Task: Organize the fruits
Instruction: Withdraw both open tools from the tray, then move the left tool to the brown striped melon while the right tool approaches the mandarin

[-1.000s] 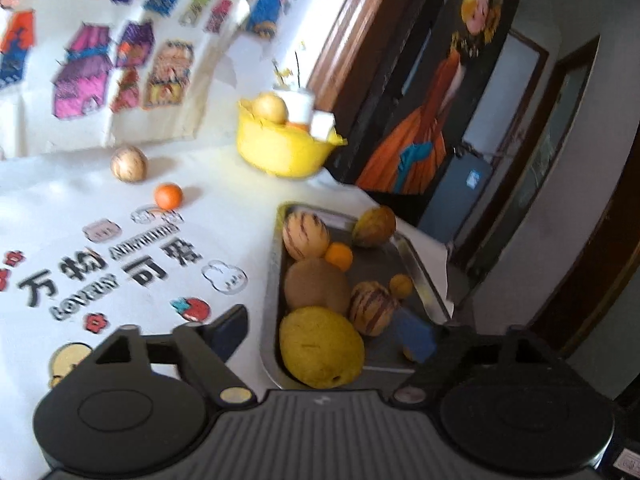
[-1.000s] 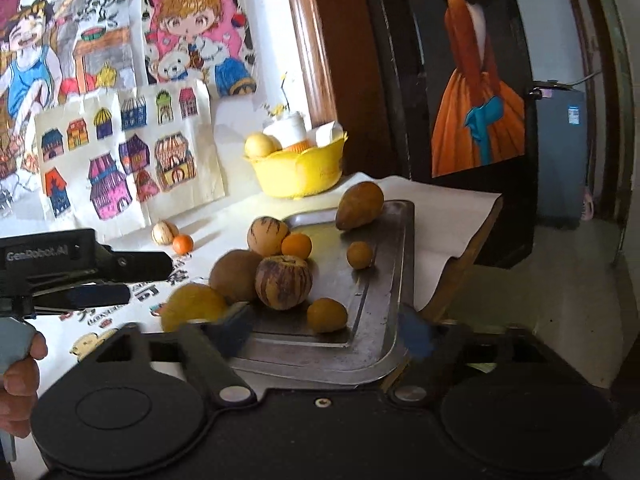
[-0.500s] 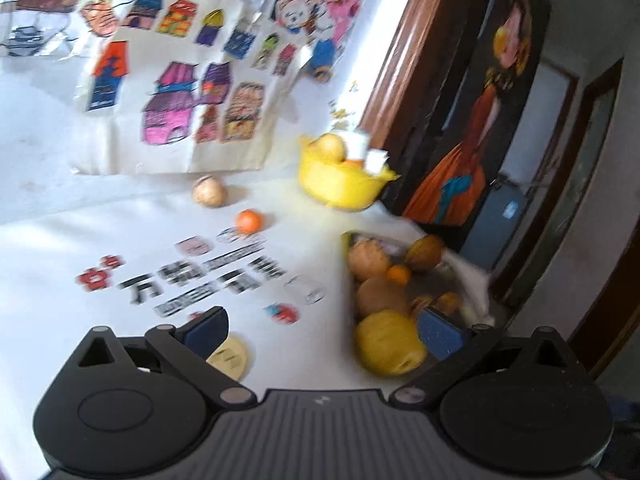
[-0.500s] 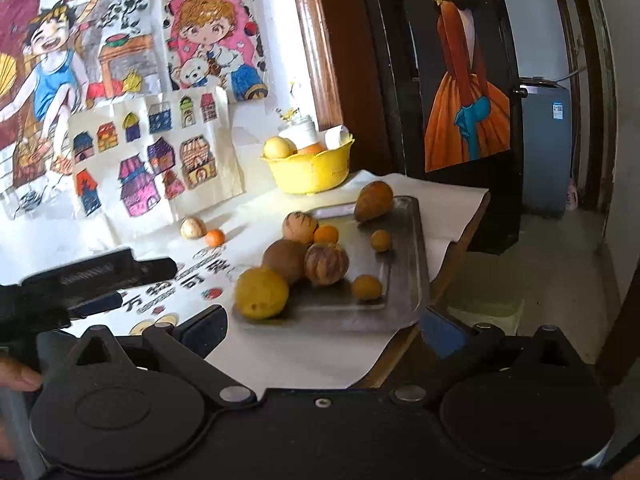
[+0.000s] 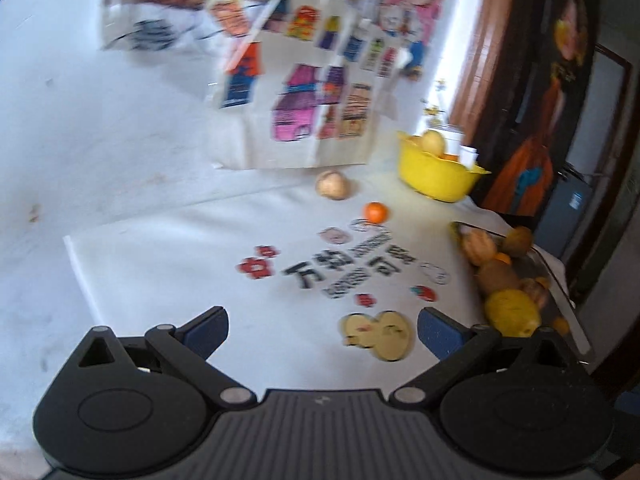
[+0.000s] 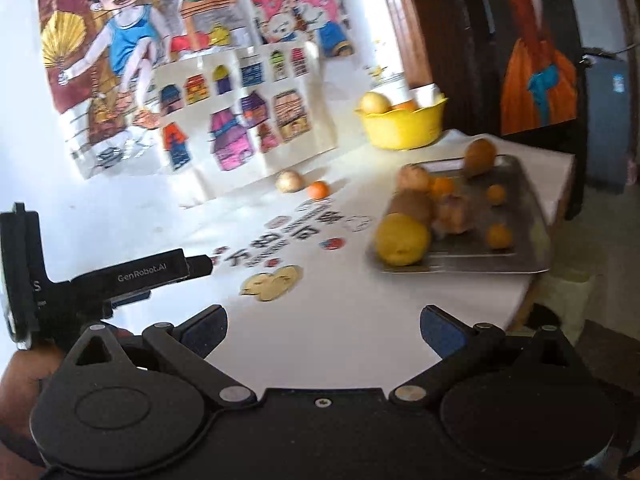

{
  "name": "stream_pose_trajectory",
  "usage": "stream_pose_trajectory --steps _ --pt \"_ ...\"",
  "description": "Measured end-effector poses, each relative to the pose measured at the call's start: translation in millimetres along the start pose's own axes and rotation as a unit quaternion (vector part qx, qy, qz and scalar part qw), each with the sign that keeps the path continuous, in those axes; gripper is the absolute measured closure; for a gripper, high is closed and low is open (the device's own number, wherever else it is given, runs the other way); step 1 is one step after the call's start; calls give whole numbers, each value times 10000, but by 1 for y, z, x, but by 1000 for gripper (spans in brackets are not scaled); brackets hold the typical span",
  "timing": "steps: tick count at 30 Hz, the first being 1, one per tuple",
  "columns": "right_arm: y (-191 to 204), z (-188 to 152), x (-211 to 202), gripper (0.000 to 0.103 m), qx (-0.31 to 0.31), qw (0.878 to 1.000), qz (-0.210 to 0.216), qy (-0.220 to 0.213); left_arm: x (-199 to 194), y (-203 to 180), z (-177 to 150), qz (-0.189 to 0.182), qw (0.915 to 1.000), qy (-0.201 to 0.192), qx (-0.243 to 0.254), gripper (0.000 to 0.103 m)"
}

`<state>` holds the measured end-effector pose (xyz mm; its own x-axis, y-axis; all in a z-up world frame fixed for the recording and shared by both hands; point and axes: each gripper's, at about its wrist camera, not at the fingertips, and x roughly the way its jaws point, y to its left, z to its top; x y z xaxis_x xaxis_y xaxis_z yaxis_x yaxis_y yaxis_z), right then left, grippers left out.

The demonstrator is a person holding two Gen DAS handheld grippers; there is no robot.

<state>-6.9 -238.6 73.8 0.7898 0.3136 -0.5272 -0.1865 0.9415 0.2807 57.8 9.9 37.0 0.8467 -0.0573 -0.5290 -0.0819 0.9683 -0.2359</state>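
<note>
Both my left gripper (image 5: 322,330) and right gripper (image 6: 323,330) gape wide, empty. Fruits crowd the tray (image 6: 524,216) at the worktop's edge; a careless reach could roll the yellow fruit (image 6: 402,240) off.

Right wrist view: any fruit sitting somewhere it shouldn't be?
Yes. Two pieces lie loose on the tablecloth by the drawings, apart from the tray and the yellow bowl: a pale round fruit and a small orange beside it.
</note>
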Motion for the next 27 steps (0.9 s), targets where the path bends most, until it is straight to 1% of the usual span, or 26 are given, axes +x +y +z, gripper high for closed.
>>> stream_pose_trajectory --steps 4,7,9,12,14,17,19,21,23,27 --pt "8 4 15 1 72 9994 328 128 -1 22 6 358 9993 -46 -84 0" --pt "10 10 30 1 85 9988 411 268 1 40 8 625 9977 -74 -242 0" --pt "8 12 40 1 190 9981 472 355 5 51 8 775 9960 3 -442 0" --pt "3 13 54 1 415 9961 601 486 11 62 6 847 9942 107 -660 0" --pt "0 12 62 1 475 9949 664 599 14 64 6 842 9942 136 -662 0" --pt "-3 16 73 1 347 9949 613 717 12 61 12 631 9973 53 -373 0" --pt "-6 22 79 1 179 9951 576 781 12 57 21 596 9982 28 -101 0" --pt "-8 33 82 1 -121 9953 505 816 15 54 31 626 9979 7 179 0" --pt "-10 46 85 1 -490 9950 343 804 21 53 40 687 9968 6 409 0" --pt "-8 71 86 1 -1327 9881 260 729 41 50 52 741 9945 169 716 0"
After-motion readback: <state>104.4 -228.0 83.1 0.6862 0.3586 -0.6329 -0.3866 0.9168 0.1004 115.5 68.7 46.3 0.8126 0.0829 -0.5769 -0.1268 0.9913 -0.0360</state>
